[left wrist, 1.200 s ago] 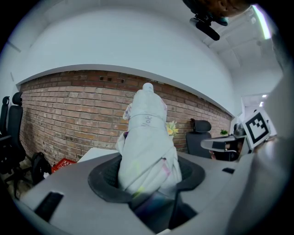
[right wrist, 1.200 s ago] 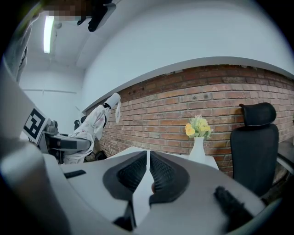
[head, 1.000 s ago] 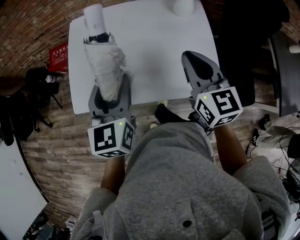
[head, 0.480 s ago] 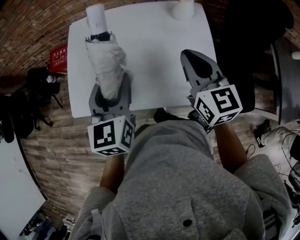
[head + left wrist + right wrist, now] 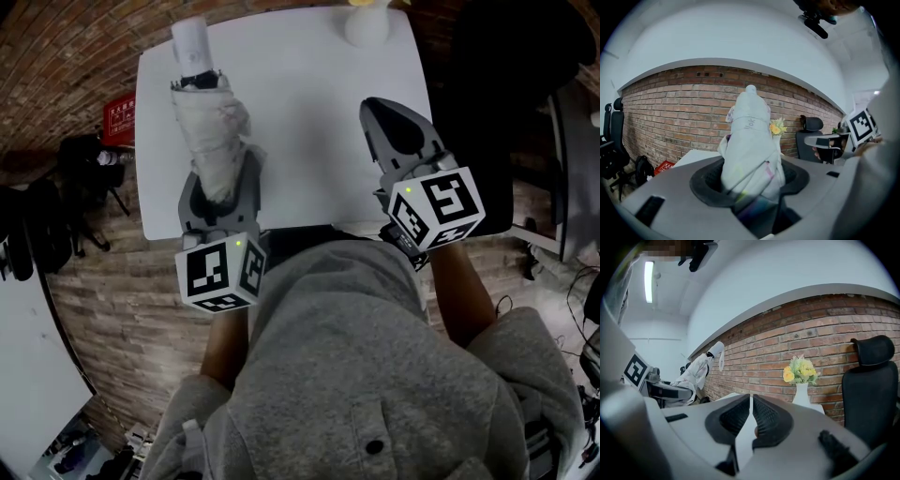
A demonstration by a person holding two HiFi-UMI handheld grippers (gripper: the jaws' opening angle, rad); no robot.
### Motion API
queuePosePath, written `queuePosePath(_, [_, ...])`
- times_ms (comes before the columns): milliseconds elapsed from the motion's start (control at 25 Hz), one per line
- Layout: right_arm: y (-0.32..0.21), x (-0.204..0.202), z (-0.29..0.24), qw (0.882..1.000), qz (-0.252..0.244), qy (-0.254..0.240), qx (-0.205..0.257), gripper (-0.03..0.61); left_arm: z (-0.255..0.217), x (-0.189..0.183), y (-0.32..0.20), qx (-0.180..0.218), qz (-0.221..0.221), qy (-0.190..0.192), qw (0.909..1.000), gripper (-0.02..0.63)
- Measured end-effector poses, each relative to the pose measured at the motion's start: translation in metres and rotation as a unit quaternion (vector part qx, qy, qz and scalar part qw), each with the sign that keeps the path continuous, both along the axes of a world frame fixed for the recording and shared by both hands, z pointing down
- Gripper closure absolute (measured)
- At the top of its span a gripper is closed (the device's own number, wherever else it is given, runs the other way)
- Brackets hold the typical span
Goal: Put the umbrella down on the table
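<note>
Currently the left gripper is clamping the folded white umbrella between its two fingers, and the fabric bundle is filling the whole gap between them. In the left gripper view, the left gripper is pressing on the umbrella from both sides. The umbrella is projecting forward past the fingertips, over the white table. Its white cylindrical handle is lying at the end farthest from the fingers. In the right gripper view, the umbrella is slanting upward, handle end highest, and appears clear of the table.

The right gripper is hovering over the table's near right part, well apart from the umbrella. Its fingers are standing almost together, leaving only a thin slit, and the right gripper is carrying nothing. Beyond those fingertips, a white vase of yellow flowers is standing at the table's far edge.
</note>
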State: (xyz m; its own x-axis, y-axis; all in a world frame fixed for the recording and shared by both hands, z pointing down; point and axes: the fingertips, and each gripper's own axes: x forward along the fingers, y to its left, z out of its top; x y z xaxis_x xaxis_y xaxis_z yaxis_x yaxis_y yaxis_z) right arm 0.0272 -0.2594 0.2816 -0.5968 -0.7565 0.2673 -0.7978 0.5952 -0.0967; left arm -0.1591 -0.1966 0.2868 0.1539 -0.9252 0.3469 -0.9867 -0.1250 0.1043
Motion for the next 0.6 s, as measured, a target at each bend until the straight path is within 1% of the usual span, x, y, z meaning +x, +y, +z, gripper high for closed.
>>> queuePosePath(200, [-0.038,0.018,0.021,1.0,-0.011,-0.013,-0.001,0.543,0.023,0.018,-0.032,-0.009,-0.014,-0.011,0.9998,0.362])
queuePosePath(600, [-0.05,0.015,0.03,1.0,0.005,-0.004,-0.008,0.543,0.046,0.012,-0.047,-0.03,0.001,-0.008,0.9995,0.362])
